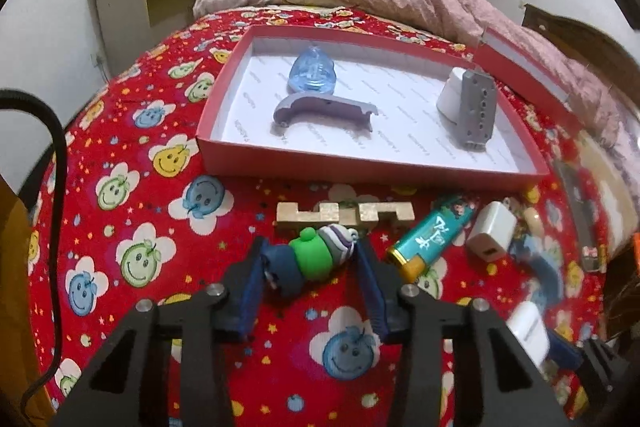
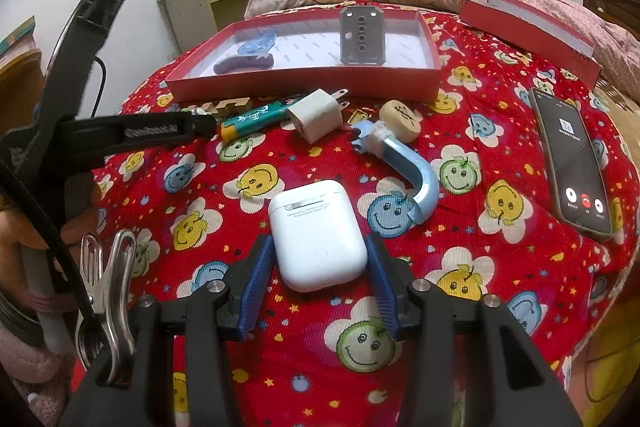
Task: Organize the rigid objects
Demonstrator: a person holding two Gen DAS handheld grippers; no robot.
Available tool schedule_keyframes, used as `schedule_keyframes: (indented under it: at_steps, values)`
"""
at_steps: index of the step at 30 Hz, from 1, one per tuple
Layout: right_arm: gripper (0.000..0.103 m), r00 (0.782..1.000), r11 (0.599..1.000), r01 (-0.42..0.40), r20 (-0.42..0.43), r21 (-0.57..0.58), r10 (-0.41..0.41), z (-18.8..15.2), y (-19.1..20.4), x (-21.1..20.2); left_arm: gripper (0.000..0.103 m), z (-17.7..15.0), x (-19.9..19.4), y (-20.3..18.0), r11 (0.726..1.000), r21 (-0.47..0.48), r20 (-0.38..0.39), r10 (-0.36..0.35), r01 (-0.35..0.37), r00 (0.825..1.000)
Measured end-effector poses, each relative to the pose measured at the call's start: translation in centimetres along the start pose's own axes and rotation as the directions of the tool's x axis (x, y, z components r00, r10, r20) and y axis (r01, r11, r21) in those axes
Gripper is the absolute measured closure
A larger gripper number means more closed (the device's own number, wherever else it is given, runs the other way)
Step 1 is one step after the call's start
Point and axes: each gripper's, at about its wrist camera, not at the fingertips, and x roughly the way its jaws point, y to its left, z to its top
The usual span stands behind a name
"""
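Note:
A small toy figure (image 1: 308, 255) with a dark blue base, green middle and striped head lies on the red smiley-print bedspread. My left gripper (image 1: 310, 259) is shut on it, one blue pad at each end. My right gripper (image 2: 319, 255) is shut on a white earbud case (image 2: 316, 227), with pads against both its sides. Beyond stands an open red box (image 1: 360, 167), also seen in the right wrist view as the red box (image 2: 304, 85). It holds a clear blue egg shape (image 1: 313, 71), a grey-purple handle (image 1: 324, 107), a grey block with holes (image 1: 478, 107) and a white piece (image 1: 450, 93).
Loose on the bedspread lie a wooden notched piece (image 1: 344, 213), a teal lighter (image 1: 432, 239), a white charger plug (image 1: 490, 237), a light-blue curved part (image 2: 404, 163), a wooden disc (image 2: 400, 121) and a phone (image 2: 572, 159). The box lid (image 2: 528, 31) lies far right. Folded pink bedding is behind.

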Motion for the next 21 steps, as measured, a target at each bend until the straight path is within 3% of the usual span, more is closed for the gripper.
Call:
schedule_keyframes:
  at_steps: [6,21]
  values:
    - [0.055,1.0,1.0,0.001,0.0,0.0,-0.001,0.0,0.0,0.0,0.058,-0.4,-2.2,0.7,0.998,0.032,-0.005,-0.058,0.058,0.998]
    - [0.049,1.0,1.0,0.005,-0.001,-0.016,-0.005,0.2,0.4,0.2,0.057,-2.8,-3.9,2.8,0.999,0.037,-0.005,-0.039,0.039,0.999]
